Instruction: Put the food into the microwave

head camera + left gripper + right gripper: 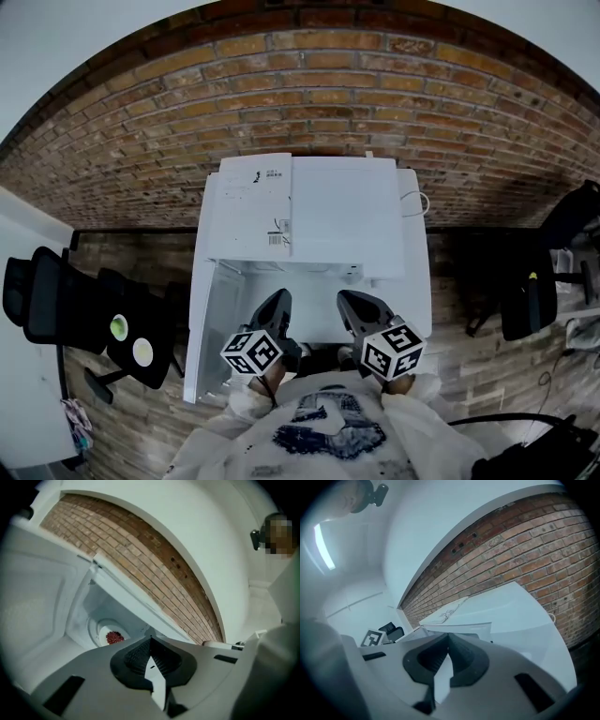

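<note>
Inside boxy white microwave (347,220), red food (114,637)

Brick wall (309,84) right behind the white table (417,300), black office chairs (56,300) off to its left, another dark chair (530,300) right of it.

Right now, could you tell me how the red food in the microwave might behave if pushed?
The red food looks like a loose heap of small pieces, so it would probably scatter or roll. Its white plate seems smooth, so it may slide.
</note>
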Available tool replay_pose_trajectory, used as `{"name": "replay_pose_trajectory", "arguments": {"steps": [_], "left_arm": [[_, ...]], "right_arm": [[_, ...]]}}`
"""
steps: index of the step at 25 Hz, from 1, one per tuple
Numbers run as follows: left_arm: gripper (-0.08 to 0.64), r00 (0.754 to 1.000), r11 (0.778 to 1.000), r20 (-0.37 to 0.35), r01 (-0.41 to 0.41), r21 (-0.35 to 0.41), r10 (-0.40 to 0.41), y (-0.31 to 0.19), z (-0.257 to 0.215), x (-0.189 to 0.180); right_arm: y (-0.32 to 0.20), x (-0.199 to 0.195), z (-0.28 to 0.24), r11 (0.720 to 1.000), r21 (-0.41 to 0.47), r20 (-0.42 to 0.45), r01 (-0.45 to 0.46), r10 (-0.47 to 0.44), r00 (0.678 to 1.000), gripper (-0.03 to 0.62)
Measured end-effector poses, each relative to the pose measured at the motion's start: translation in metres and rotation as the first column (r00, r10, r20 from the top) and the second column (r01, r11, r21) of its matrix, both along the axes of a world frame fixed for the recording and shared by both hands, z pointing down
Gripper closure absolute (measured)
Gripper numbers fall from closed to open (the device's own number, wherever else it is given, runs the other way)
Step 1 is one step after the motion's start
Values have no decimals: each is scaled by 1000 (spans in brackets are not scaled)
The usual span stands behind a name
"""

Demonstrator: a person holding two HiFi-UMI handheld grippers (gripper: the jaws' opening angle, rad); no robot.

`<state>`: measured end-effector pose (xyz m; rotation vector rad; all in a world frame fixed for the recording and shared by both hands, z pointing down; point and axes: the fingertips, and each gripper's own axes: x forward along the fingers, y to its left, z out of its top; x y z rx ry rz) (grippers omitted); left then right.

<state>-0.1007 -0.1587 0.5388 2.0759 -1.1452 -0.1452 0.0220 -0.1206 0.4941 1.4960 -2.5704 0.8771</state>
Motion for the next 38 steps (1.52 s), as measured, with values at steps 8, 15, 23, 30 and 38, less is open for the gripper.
{"name": "replay_pose_trajectory", "arguments": {"steps": [8, 15, 23, 30, 38], "left_arm": [[552, 963, 972, 270, -76, 222, 14, 12, -68, 9], [554, 897, 936, 441, -129, 329, -32, 17, -105, 11], [554, 871, 924, 486, -124, 362, -73, 16, -115, 3], [554, 868, 926, 489, -114, 360, -84, 13, -110, 0], [554, 870, 928, 486, -114, 354, -79, 15, -108, 1]], "right_arm": [[-9, -3, -16, 998, 55, -27, 30, -28, 999, 578], [-16, -7, -29, 994, 94, -74, 58, -51, 996, 580], [-19, -10, -35, 992, 110, -86, 63, -54, 995, 579], [-20, -11, -35, 991, 118, -94, 65, -55, 994, 580], [-19, -10, -33, 992, 112, -87, 64, -54, 995, 580]]}}
